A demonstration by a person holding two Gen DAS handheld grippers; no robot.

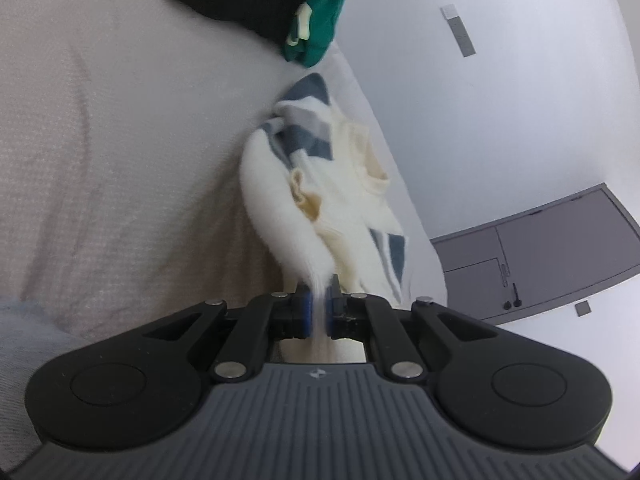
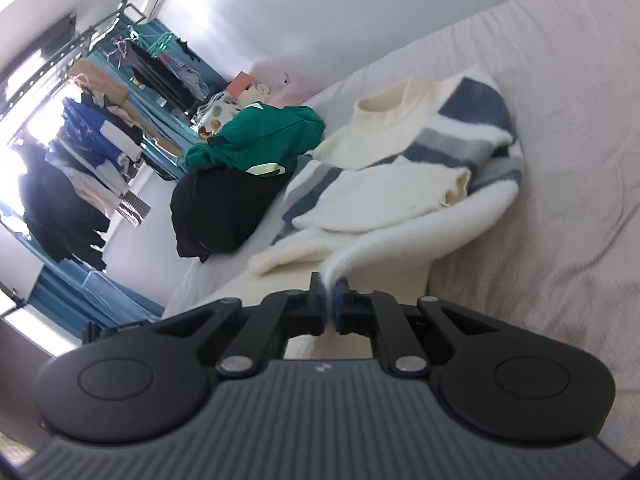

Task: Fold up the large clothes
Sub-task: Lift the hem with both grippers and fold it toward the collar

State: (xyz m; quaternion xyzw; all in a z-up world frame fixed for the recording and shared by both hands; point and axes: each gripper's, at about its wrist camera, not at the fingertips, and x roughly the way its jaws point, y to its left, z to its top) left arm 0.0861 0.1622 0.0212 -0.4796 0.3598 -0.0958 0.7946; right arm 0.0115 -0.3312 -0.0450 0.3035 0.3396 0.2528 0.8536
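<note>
Background stuff: a pinkish bed sheet point(image 2: 560, 160), a grey cabinet point(image 1: 560, 248) against the white wall, plus a packed clothes rack point(image 2: 80, 128) and a patterned bag point(image 2: 218, 114) behind the bed.

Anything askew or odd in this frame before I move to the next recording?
Nothing damaged or spilled. The striped sweater lies half folded on the bed, one sleeve across its front, both hand-held grippers (left, right) pinching its white edge. A green garment and a black one are heaped unfolded beside it.
</note>
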